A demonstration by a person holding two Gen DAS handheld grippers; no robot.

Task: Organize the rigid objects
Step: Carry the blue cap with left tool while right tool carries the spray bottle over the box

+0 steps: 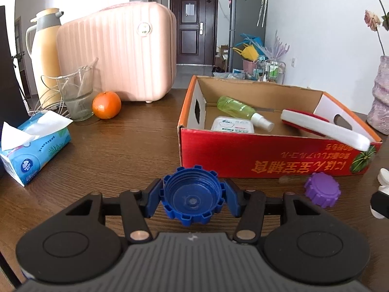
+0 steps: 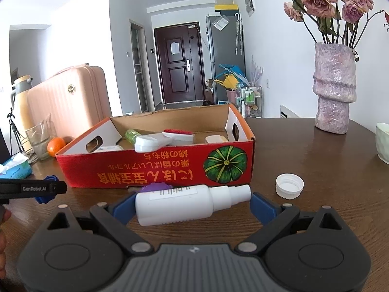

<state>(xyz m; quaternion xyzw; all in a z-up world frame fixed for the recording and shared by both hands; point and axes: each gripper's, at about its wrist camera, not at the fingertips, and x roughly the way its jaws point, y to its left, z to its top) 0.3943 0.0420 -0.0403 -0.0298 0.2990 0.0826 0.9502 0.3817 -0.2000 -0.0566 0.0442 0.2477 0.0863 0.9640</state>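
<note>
On the left of the wooden table (image 1: 126,146) a tissue pack (image 1: 34,146) lies near the edge, with a cream thermos (image 1: 45,56), a glass jug (image 1: 77,92), an orange (image 1: 106,104) and a pink ribbed case (image 1: 119,51) ranged behind it. Nearer the middle, the left gripper (image 1: 193,198) is clamped on a blue notched cap (image 1: 193,196), its blue pads pressing the cap's two sides and the cap's hollow threaded inside facing the camera, just above the tabletop. Beyond it sits the open red cardboard box (image 1: 255,155), which holds a green spray bottle (image 1: 235,107), a flat white pack (image 1: 232,125) and a red and white brush (image 1: 323,127) whose handle leans over the front rim. Right of the blue cap, a purple cap (image 1: 322,192) lies on the table just in front of the box. In the right wrist view, the right gripper (image 2: 192,204) frames a white spray bottle (image 2: 184,205) lying crosswise between its fingers; whether the pads actually press on it I cannot tell. Further right a white cap (image 2: 289,185) rests open side up, apart from the box, and a mauve vase (image 2: 334,90) of dried roses stands at the far right.
</note>
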